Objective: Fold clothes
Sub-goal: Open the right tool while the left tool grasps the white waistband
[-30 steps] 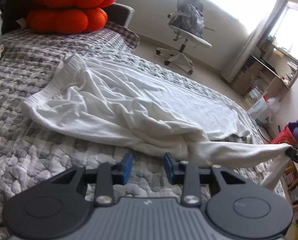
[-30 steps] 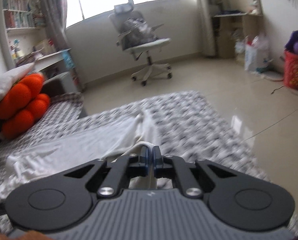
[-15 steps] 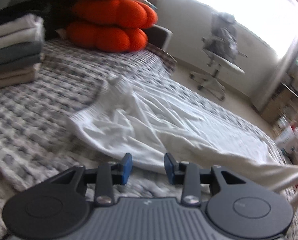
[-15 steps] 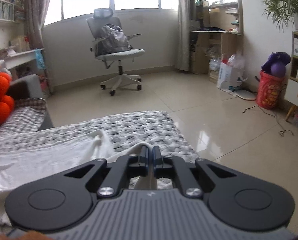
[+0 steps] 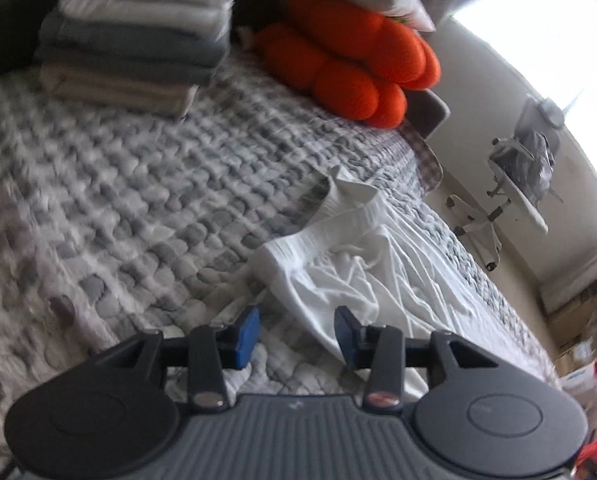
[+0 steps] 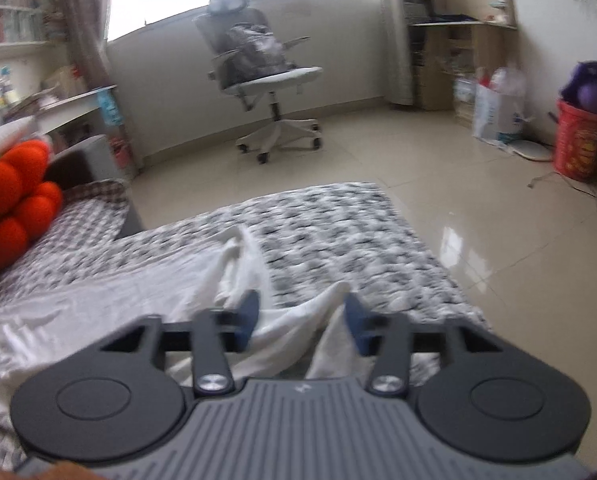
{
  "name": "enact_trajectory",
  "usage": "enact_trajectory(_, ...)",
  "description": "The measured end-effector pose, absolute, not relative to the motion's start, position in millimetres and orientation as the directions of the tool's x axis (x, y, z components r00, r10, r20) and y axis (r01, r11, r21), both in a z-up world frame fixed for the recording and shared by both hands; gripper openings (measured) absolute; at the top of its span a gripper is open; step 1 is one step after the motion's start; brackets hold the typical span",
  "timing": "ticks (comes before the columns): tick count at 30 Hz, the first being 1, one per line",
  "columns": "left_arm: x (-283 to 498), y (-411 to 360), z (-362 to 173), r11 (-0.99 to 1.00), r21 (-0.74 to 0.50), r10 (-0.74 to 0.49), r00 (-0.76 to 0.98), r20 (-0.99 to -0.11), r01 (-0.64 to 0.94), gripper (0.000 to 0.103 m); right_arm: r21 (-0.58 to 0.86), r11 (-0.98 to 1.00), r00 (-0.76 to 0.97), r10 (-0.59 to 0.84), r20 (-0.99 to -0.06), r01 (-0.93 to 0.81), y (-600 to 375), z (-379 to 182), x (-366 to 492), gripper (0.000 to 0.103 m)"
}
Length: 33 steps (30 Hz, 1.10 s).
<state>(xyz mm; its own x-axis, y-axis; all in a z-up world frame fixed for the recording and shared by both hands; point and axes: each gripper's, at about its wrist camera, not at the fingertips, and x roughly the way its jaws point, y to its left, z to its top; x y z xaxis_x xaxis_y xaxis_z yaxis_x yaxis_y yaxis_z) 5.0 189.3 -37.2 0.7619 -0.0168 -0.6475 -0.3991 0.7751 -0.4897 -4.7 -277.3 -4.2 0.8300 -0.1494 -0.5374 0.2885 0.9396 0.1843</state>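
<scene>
A white garment [image 5: 358, 264] lies crumpled and stretched out on the grey quilted bed [image 5: 130, 208], its ribbed waistband end towards the pillows. My left gripper [image 5: 296, 336] hovers over the garment's near edge; its jaws are opening and the blue pads [image 5: 246, 334] touch no cloth. In the right wrist view the garment's other end [image 6: 234, 280] lies at the foot of the bed. My right gripper [image 6: 300, 318] has its jaws opening, and a fold of white cloth [image 6: 330, 308] lies loose between them, pressed by neither pad.
A stack of folded clothes [image 5: 134, 40] sits at the head of the bed beside orange cushions [image 5: 350, 60]. An office chair [image 6: 258, 76] stands on the tiled floor beyond the bed. A red basket [image 6: 578, 144] and bags stand by the right wall.
My right gripper has opened and let go of the garment's end, which dropped onto the bed. My left gripper has swung and rolled towards the head of the bed, bringing the folded stack into view.
</scene>
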Motion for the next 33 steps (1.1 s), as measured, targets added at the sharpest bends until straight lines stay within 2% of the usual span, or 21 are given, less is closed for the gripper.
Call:
enact_trajectory(4,10,196,-40,0.736,-0.541,-0.035,0.775,-0.631,-0.407,0.042,0.172,0.97,0.85,-0.059,-0.524,0.174,-258,0,-6,0.054)
enact_trajectory(10,17,197,-42,0.712,-0.569,-0.033,0.79,-0.612,-0.411,0.041,0.177,0.977,0.814,0.199,-0.546,-0.12,-211,-6,-2,0.054)
enact_trajectory(14,24,201,-46,0.706,-0.564,-0.02,0.783,-0.622,-0.429,0.041,0.168,0.947,0.757,0.319,-0.571,-0.273,-180,-11,-1,0.054)
enact_trajectory(22,33,208,-52,0.681,-0.582,-0.023,0.781,-0.624,-0.445,0.039,0.15,0.9,0.661,0.405,-0.631,-0.409,-141,-28,7,0.054)
enact_trajectory(26,36,207,-54,0.681,-0.572,-0.006,0.777,-0.629,-0.457,0.031,0.122,0.893,0.64,0.4,-0.656,-0.434,-130,-39,10,0.054)
enact_trajectory(29,38,207,-56,0.688,-0.567,-0.011,0.774,-0.633,-0.453,0.015,0.075,0.889,0.651,0.385,-0.654,-0.451,-124,-44,9,0.053)
enact_trajectory(30,38,207,-56,0.691,-0.563,-0.006,0.774,-0.633,-0.454,0.011,0.056,0.891,0.66,0.375,-0.651,-0.451,-122,-44,9,0.048)
enact_trajectory(31,37,206,-56,0.695,-0.556,0.001,0.774,-0.633,-0.456,0.009,0.037,0.892,0.669,0.365,-0.647,-0.451,-120,-45,9,0.035)
enact_trajectory(32,37,206,-55,0.697,-0.551,0.01,0.775,-0.632,-0.459,0.008,0.022,0.893,0.677,0.357,-0.643,-0.45,-118,-46,9,0.029)
enact_trajectory(33,36,206,-54,0.699,-0.547,0.018,0.775,-0.631,-0.461,0.007,0.019,0.895,0.681,0.352,-0.642,-0.445,-118,-45,10,0.014)
